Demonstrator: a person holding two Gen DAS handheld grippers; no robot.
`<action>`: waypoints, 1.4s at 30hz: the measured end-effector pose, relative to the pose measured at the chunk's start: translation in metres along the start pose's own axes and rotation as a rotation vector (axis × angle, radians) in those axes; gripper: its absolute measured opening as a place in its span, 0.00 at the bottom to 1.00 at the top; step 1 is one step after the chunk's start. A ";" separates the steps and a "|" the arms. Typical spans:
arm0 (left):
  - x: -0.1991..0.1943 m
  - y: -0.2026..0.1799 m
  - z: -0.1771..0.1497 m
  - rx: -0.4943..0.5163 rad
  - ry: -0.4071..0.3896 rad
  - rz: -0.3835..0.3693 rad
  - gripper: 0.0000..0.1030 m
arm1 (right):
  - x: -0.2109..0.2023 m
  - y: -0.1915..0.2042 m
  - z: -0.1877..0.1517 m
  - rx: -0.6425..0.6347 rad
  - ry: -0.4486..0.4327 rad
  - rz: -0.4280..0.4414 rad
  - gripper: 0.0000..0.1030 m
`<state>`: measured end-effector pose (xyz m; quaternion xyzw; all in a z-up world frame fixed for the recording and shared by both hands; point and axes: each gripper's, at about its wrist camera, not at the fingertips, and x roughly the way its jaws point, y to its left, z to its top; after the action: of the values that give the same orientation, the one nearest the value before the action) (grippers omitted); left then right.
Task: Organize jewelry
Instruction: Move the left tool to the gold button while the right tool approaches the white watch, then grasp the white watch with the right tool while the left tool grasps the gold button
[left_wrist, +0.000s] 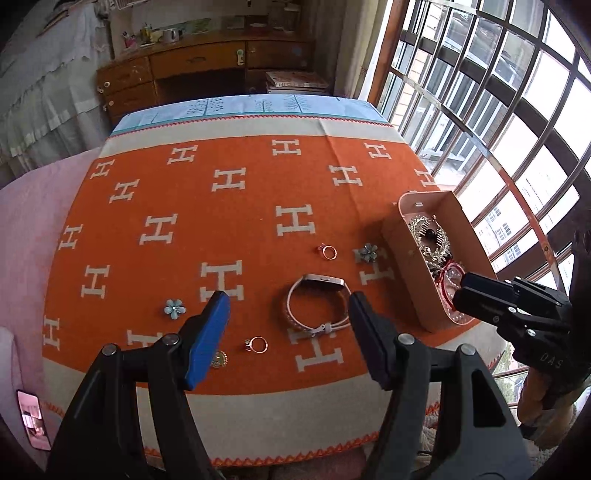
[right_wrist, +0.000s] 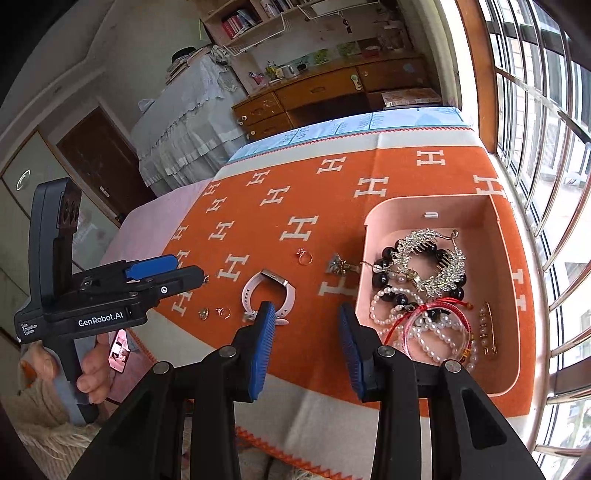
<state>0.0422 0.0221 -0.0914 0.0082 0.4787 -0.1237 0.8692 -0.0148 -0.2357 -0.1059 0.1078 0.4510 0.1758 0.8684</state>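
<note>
Orange blanket (left_wrist: 258, 206) covers your table. Left wrist view: your left gripper (left_wrist: 288, 306) stands wide with nothing between its fingers, above a pale watch (left_wrist: 317, 302) lying flat. One ring (left_wrist: 328, 252) sits beyond the watch, another ring (left_wrist: 258, 345) nearer you; a blue flower clip (left_wrist: 174, 307) lies to the left. Right wrist view: your right gripper (right_wrist: 306, 325) is partly open and empty — it hovers just left of the pink box (right_wrist: 506, 295), which holds pearls (right_wrist: 424, 332) and a silver comb (right_wrist: 432, 262).
</note>
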 end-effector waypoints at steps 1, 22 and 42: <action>-0.002 0.007 0.000 -0.011 -0.006 0.007 0.62 | 0.003 0.003 0.002 -0.007 0.005 0.002 0.35; 0.014 0.134 -0.025 -0.187 0.063 0.097 0.62 | 0.095 0.071 0.009 -0.236 0.209 -0.023 0.35; 0.052 0.068 -0.061 0.188 0.179 -0.083 0.56 | 0.165 0.105 -0.013 -0.648 0.341 -0.119 0.15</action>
<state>0.0331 0.0852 -0.1752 0.0810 0.5404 -0.2025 0.8126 0.0404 -0.0726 -0.2000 -0.2299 0.5158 0.2742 0.7784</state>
